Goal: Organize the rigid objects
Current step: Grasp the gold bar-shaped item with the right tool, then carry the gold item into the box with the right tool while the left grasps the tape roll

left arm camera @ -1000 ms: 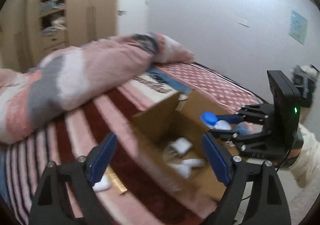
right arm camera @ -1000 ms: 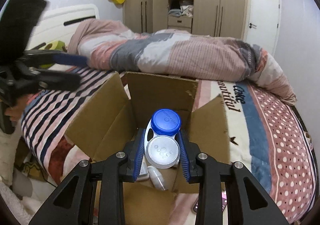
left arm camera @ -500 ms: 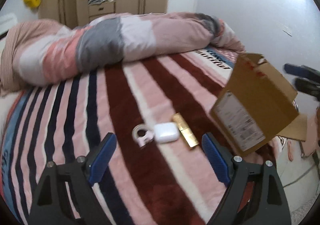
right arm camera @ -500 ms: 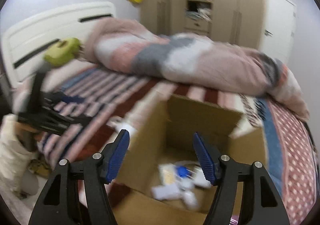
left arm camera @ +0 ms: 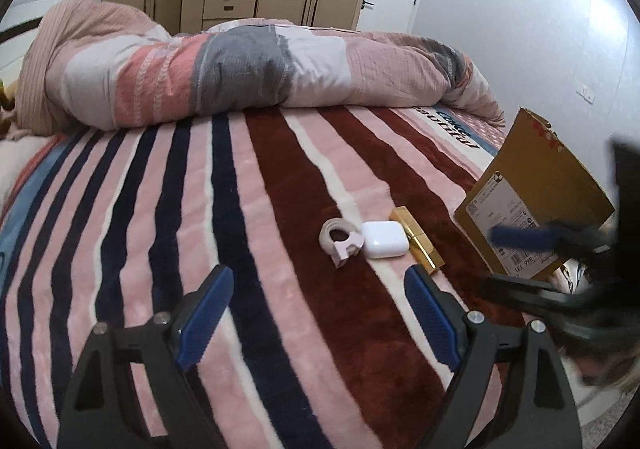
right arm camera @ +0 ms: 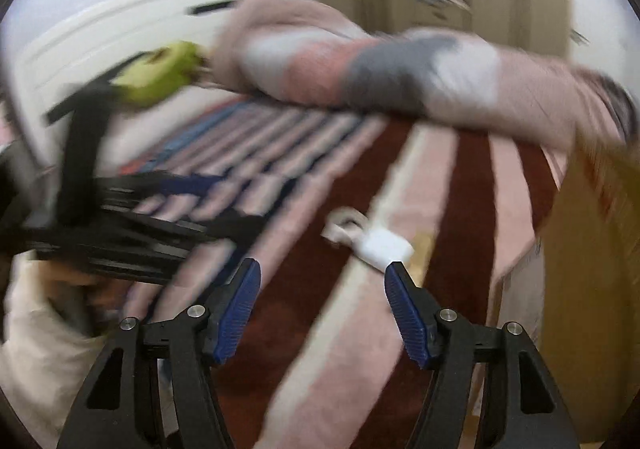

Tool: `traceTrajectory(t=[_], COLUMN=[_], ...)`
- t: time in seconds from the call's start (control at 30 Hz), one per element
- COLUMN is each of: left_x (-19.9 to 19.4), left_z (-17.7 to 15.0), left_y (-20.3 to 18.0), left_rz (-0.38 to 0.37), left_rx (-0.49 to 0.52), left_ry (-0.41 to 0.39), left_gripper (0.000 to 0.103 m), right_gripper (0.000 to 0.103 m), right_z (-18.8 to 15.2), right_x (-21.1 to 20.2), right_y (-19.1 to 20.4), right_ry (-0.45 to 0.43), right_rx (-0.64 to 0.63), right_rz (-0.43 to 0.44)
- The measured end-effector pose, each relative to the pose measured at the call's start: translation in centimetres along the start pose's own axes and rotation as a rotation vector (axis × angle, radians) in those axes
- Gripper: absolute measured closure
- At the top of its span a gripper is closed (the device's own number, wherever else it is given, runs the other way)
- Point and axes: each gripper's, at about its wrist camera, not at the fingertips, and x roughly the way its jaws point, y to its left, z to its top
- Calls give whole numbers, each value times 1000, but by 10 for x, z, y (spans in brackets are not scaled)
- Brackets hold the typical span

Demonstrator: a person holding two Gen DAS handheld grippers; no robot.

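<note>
Three small things are sitting in a tight row on the striped blanket [left arm camera: 248, 209]: a pinkish tape dispenser [left arm camera: 340, 241], a white earbud case [left arm camera: 385, 239] touching it, and a gold bar-shaped thing [left arm camera: 418, 239] (lipstick maybe, hard to tell) right against the case's other side. The cardboard box [left arm camera: 532, 193] is standing just beyond the gold piece, near the bed's edge, and its inside isn't visible from either camera.

Both tools are hanging over the blanket with nothing in them. The left gripper [left arm camera: 318, 319] is spread wide, short of the trio and not touching anything. The right gripper [right arm camera: 322, 313] is also gaping and empty; its view is badly smeared, so it's probably swinging, but the white case [right arm camera: 384, 249] is showing just past its right finger.

Looks like the person is going in for the next pickup, so this is the reach step, with these three items not yet in the box. Which one is the target can't be called from this. The right tool seems closest to the case, and that would be the easy grab: flat sides, rigid. The catch is that everything's packed together, so the fingers need to straddle only one item without knocking its neighbours, and the plush blanket is going to let things sink or tip a bit when nudged.
</note>
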Motion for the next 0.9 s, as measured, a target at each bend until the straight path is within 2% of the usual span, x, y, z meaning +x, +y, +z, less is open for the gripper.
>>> traceTrajectory(t=[0.1, 0.17, 0.27, 0.3, 0.33, 0.57, 0.73, 0.8, 0.9], left_x=[3, 5, 8, 10, 11, 13, 12, 10, 10], left_z=[-4, -6, -6, -6, -7, -6, -9, -11, -12], left_y=[8, 11, 12, 12, 13, 10, 10, 11, 13], left_rz=[-19, -24, -36, -39, -41, -65, -56, -52, -49], left_rx=[-24, -28, -31, -35, -36, -26, -21, -20, -32], left_ry=[8, 8, 7, 8, 10, 12, 21, 23, 27], left_gripper=[17, 17, 17, 17, 17, 17, 17, 17, 17], right_gripper=[61, 65, 77, 88, 89, 89, 89, 90, 90], right_z=[-14, -16, -14, -14, -14, -37, -31, -31, -22], right_x=[38, 59, 84, 88, 91, 64, 74, 65, 30], right_y=[-27, -40, -53, -56, -60, -47, -45, -34, -8], right_ry=[26, 35, 55, 59, 67, 121, 131, 114, 71], right_rx=[78, 83, 86, 91, 99, 97, 71, 20, -38], right_rz=[-109, -180, -241, -243, -236, -190, -209, -201, -83])
